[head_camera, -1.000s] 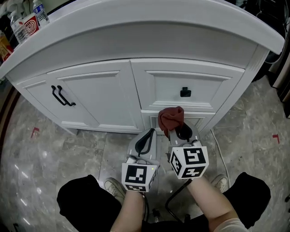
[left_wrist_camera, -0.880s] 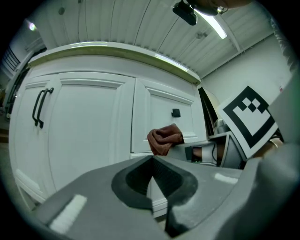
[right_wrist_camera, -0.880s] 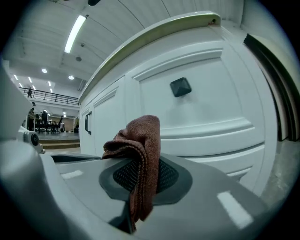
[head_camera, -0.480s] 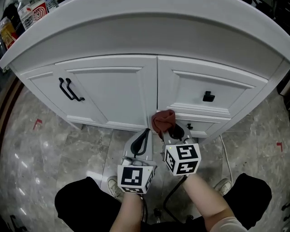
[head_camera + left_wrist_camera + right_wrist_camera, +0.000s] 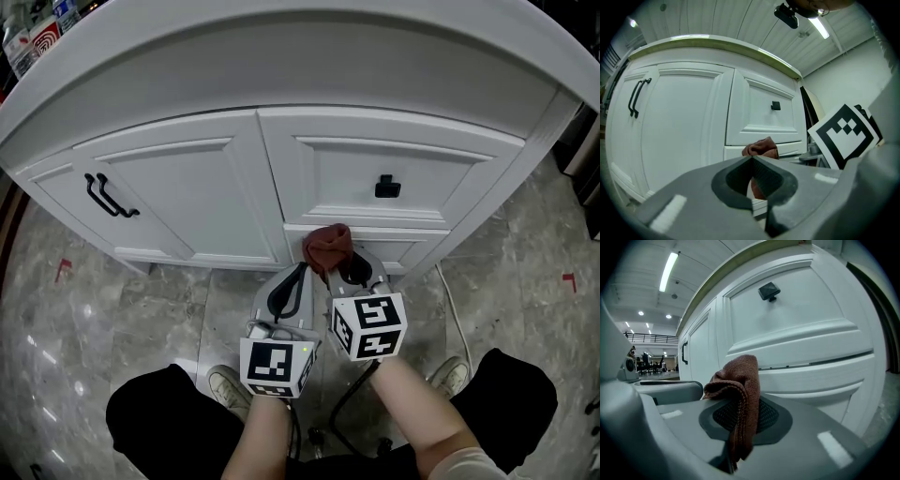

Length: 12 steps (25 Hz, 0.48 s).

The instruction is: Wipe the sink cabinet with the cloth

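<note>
Grey marbled floor tiles (image 5: 94, 309) lie before a white sink cabinet (image 5: 309, 70) with a curved front, and the person's two grippers point at its lower part. The right gripper (image 5: 740, 427) has its jaws clamped on a reddish-brown terry cloth (image 5: 738, 380), which bunches above the tips and hangs in a fold between the dark ribbed pads. In the head view the cloth sits at the top edge of the shallow lower drawer front (image 5: 403, 251), just under the upper drawer (image 5: 431, 178); whether it touches the paint cannot be told. The left gripper (image 5: 751, 160), just beside the right one and a little farther from the cabinet, has its jaws closed tip to tip with nothing between them. Above the cloth, a black square knob (image 5: 385, 187) sits in the middle of the upper drawer. To the left, the panelled door (image 5: 197, 202) carries two black bar handles (image 5: 111, 197) near its far edge. The person's pale shoes (image 5: 225, 382) rest on the floor below the grippers.
</note>
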Each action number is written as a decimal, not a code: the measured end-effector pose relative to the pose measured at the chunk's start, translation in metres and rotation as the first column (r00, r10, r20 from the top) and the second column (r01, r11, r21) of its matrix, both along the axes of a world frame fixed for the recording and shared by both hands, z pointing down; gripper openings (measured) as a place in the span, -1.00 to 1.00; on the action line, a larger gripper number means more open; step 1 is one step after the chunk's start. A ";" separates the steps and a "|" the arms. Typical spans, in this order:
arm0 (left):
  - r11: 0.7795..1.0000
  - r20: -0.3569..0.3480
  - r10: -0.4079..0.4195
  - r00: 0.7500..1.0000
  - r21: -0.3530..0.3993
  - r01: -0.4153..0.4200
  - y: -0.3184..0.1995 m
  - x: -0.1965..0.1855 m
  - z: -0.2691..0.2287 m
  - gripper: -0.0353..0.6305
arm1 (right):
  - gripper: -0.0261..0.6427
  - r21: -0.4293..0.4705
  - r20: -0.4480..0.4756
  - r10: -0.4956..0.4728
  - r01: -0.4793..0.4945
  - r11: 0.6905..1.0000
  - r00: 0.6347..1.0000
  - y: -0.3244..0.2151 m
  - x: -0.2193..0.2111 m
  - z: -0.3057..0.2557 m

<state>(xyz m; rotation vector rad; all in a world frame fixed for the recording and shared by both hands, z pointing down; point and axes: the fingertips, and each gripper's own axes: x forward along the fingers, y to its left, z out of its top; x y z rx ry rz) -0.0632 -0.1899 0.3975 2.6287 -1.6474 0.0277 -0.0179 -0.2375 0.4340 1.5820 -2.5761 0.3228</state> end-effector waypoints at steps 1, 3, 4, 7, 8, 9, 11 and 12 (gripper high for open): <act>1.000 0.000 0.007 1.000 -0.001 -0.007 0.000 0.005 0.001 -0.89 | -0.67 0.000 0.000 0.004 -0.004 1.000 1.000 0.000 0.005 0.000; 1.000 0.000 0.018 1.000 -0.002 -0.018 -0.001 0.013 0.001 -0.89 | -0.67 -0.001 0.002 0.018 -0.018 1.000 1.000 0.001 0.018 -0.001; 1.000 -0.001 0.024 1.000 -0.001 -0.024 -0.001 0.018 0.001 -0.89 | -0.67 -0.003 0.004 0.027 -0.027 1.000 1.000 0.001 0.026 -0.001; 0.999 -0.005 0.040 0.999 0.001 -0.040 -0.002 0.031 0.002 -0.89 | -0.67 -0.006 0.013 0.068 -0.068 0.998 0.998 0.002 0.053 -0.003; 0.999 -0.005 0.048 0.999 -0.002 -0.048 -0.002 0.036 0.002 -0.89 | -0.67 -0.007 0.015 0.083 -0.083 0.997 0.996 0.003 0.062 -0.003; 0.998 -0.005 0.058 0.998 -0.006 -0.058 -0.001 0.042 0.004 -0.89 | -0.67 -0.008 0.018 0.098 -0.098 0.995 0.995 0.003 0.070 -0.003; 0.997 -0.003 0.080 0.997 -0.011 -0.080 0.000 0.053 0.006 -0.89 | -0.67 -0.012 0.023 0.129 -0.129 0.992 0.991 0.004 0.086 -0.003; 0.996 -0.002 0.090 0.996 -0.013 -0.090 0.001 0.059 0.006 -0.89 | -0.67 -0.014 0.027 0.146 -0.146 0.989 0.989 0.005 0.095 -0.003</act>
